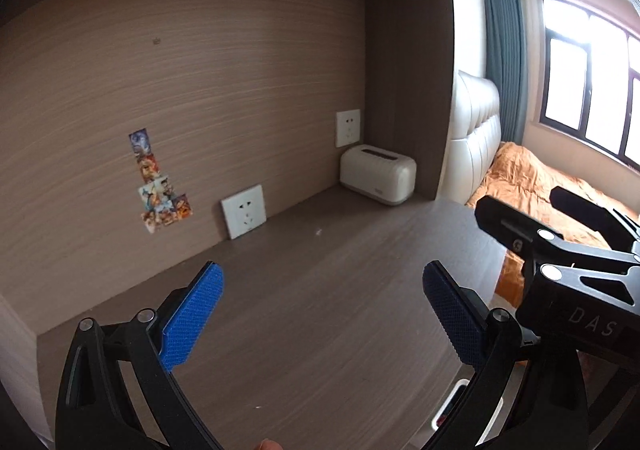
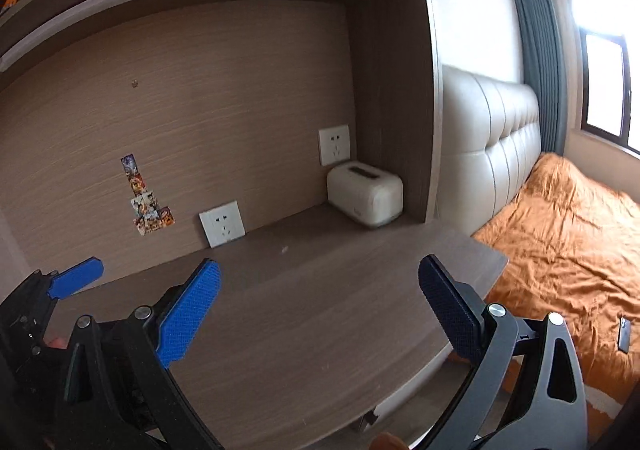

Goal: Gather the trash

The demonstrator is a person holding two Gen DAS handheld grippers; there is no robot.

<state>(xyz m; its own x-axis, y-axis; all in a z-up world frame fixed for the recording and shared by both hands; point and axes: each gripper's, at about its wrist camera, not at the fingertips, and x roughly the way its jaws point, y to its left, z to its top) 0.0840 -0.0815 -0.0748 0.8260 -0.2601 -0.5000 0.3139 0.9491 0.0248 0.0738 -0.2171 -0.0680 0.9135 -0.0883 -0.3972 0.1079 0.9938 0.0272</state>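
My left gripper (image 1: pixel 322 314) hangs open over the brown desk (image 1: pixel 320 282), nothing between its blue pads. My right gripper (image 2: pixel 318 310) is open too, above the same desk (image 2: pixel 312 314), its jaws wide apart and empty. The right gripper's black frame (image 1: pixel 560 270) shows at the right edge of the left wrist view; a blue fingertip (image 2: pixel 76 276) of the left gripper shows at the left of the right wrist view. A tiny white scrap (image 1: pixel 319 232) lies on the desk toward the back, also seen as a pale speck (image 2: pixel 285 249). No larger trash is visible.
A cream box-shaped container (image 1: pixel 378 174) with a slot on top stands in the desk's back right corner. Two wall sockets (image 1: pixel 244 216) and stickers (image 1: pixel 160 190) are on the back panel. A shelf hangs overhead. A bed with an orange cover (image 2: pixel 568 250) lies to the right.
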